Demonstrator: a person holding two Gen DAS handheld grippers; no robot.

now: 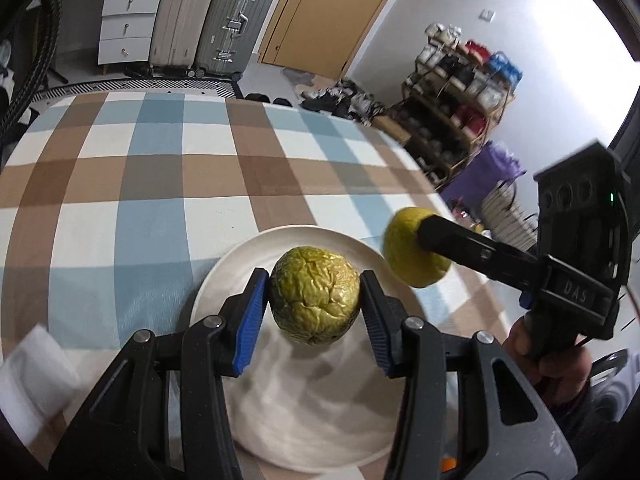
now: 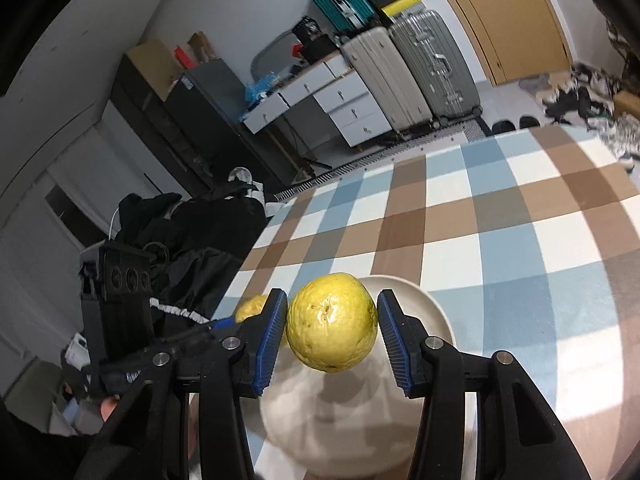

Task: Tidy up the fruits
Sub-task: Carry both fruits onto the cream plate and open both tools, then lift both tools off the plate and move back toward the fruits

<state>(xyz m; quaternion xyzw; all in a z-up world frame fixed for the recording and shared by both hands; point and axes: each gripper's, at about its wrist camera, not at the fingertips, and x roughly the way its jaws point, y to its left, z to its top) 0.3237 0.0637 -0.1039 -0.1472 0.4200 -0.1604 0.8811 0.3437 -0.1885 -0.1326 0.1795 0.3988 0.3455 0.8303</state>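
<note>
Left gripper (image 1: 314, 302): blue pads clamped on a wrinkled green fruit (image 1: 315, 294), jaws part-open to its width. Fruit hangs off the surface, above the white plate (image 1: 224, 280).

Right gripper (image 2: 332, 326): pads clamped on a smoother yellow fruit (image 2: 331, 322), same partial opening. Also lifted, over the plate's (image 2: 436, 312) left rim.

Plate sits near the near edge of the checked tablecloth (image 1: 132, 184), closer to its right side in the left wrist view. White object (image 1: 32, 376) at the near-left edge, blurred, can't identify.

Readable text: "DAS" on the right gripper body, seen from the left wrist. Nothing else legible.
</note>
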